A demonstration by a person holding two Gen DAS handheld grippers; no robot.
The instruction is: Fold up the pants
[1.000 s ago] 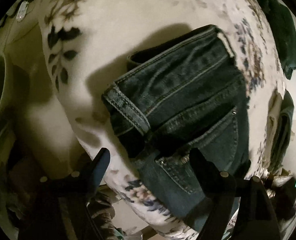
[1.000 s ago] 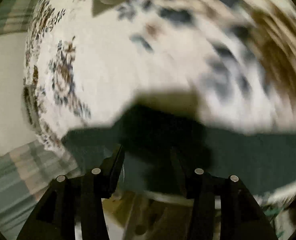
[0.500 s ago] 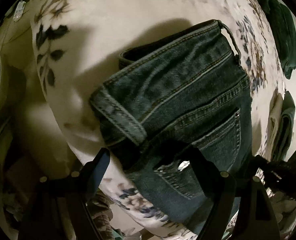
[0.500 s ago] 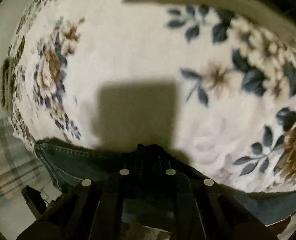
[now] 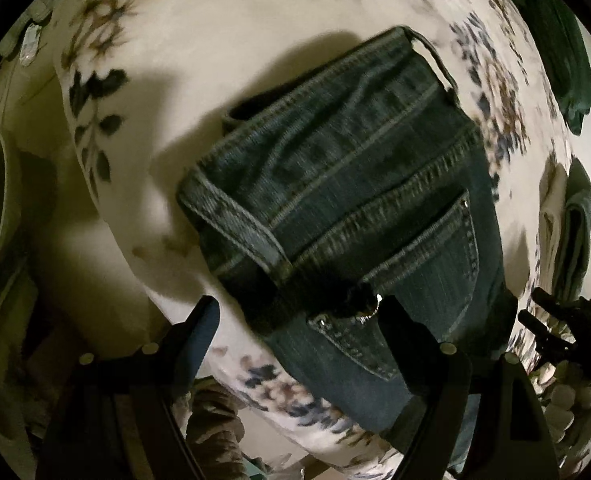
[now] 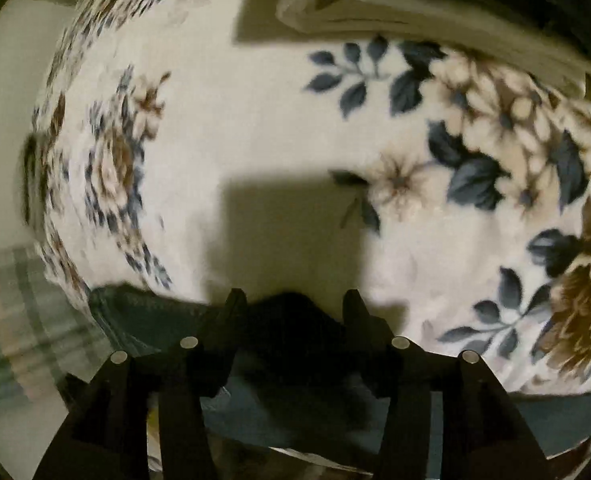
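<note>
Denim pants (image 5: 347, 216) lie folded on the floral blanket (image 5: 223, 32); only the left wrist view shows their pocket and hem. Left gripper (image 5: 295, 320) hovers spread wide, holding nothing. Right gripper (image 6: 291, 308), fingers parted and empty, sits over the denim edge, showing mostly blanket and a folded cream cloth (image 6: 375, 12).

Honestly nothing readable here, no words, brand tags, numbers or signs in either view. The jeans (image 5: 359, 216) only show stitching and a couple of shiny rivets by the back pocket, no label. The floral blanket (image 6: 279, 128) is just a flower pattern, no print.
</note>
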